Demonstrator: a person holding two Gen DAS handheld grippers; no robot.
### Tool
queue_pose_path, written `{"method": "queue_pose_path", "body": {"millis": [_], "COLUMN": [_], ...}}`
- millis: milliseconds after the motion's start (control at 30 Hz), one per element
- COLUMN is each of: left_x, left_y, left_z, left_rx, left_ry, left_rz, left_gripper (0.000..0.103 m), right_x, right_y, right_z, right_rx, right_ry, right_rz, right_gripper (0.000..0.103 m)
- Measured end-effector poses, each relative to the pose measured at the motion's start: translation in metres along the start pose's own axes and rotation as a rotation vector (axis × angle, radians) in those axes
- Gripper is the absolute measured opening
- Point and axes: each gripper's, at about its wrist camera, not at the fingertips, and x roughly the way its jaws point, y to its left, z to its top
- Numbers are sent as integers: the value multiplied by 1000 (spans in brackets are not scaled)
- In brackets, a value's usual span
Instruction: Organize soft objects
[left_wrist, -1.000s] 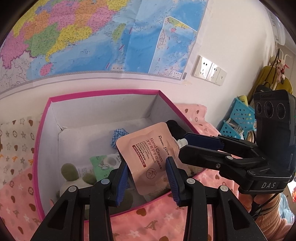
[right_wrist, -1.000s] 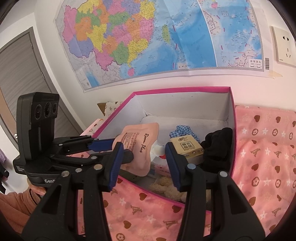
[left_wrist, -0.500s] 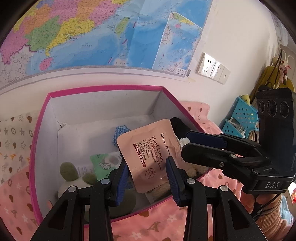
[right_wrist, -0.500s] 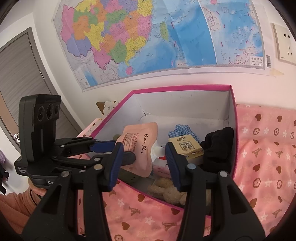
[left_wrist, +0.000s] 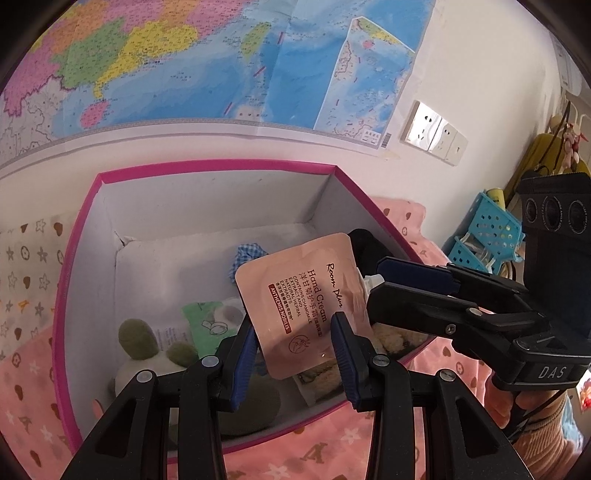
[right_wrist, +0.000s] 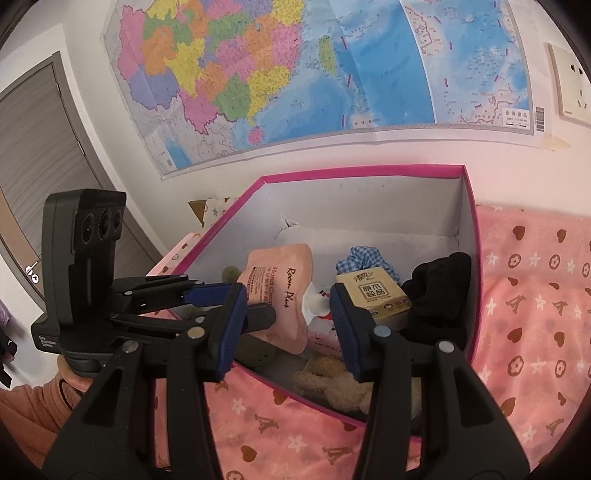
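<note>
Pink patterned blanket (right_wrist: 524, 295) covers the surface, and on it sits the pink-rimmed box (left_wrist: 207, 164) against the wall. Box is already part loaded. Inside are a black cloth (right_wrist: 439, 288) at the right wall and a tan plush (right_wrist: 343, 387) by the near wall. A green-eared plush (left_wrist: 140, 339) lies in the left near corner, with a yellow tissue pack (right_wrist: 373, 295), a blue gingham scrunchie (right_wrist: 354, 258) and a green packet (left_wrist: 210, 321) further in. So most soft items look sorted. I see nothing loose on the blanket, though the views cover only part of it. Item in hand is the hand cream pouch (left_wrist: 303, 306), held tilted in the air above the box opening, over the near right part, not resting on the contents. The left gripper (left_wrist: 293, 328) is clenched on the pouch's lower end. The right gripper (right_wrist: 286, 306) comes in from the other side with jaws apart, gripping nothing. The pouch's white cap (right_wrist: 312, 301) sits between them, and I see no pad pressing on it. Judgement: late stage. What's left for this item is to lower and release the pouch into the box, and whether the right side is meant to take the cap end first can't be told.
</note>
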Motion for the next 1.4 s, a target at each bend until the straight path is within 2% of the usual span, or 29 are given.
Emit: {"method": "queue_pose_path", "body": {"millis": [100,233,433,500,600,667,733,833,900,1000,1133,1300,1400], "left_x": [3,4,1,0,-8,-18,-29,-48,-58,-71,-79,-84,-87], "left_y": [1,-4,1,0,-2,-4,-3,-3,-4,-6,-8,-16,-19], "left_z": [0,0,-1,-2,-6,-11,-17,-27,-34,-47,-63,-82,-91], "left_rx": [-4,13,1,5,16,26,23,34,31,24,-4,-18,-26], "left_ry": [9,8,4,-3,-24,-52,-88,-134,-154,-182,-187,-192,-203], "left_rz": [-18,-12,-9,1,23,59,73,125,158,220,269,348,366], "left_gripper": [38,34,35,39,53,72,85,91,103,103,103,103,103], "right_x": [4,9,10,8,2,-6,-13,-22,-28,-34,-37,-37,-36], "right_y": [2,9,4,4,7,12,18,28,34,42,51,58,64], "right_z": [0,-1,-3,-6,-11,-16,-23,-36,-48,-65,-86,-104,-111], "right_rx": [6,-19,1,3,-5,-23,-46,-89,-108,-122,-112,-81,-68], "right_ry": [11,21,24,19,9,-10,-27,-38,-50,-68,-66,-40,-35], "right_rz": [32,11,5,-5,-32,-54,-90,-150,-194,-267,-305,-285,-274], "right_gripper": [46,44,44,44,45,51,61,67,73,86,90,92,92]}}
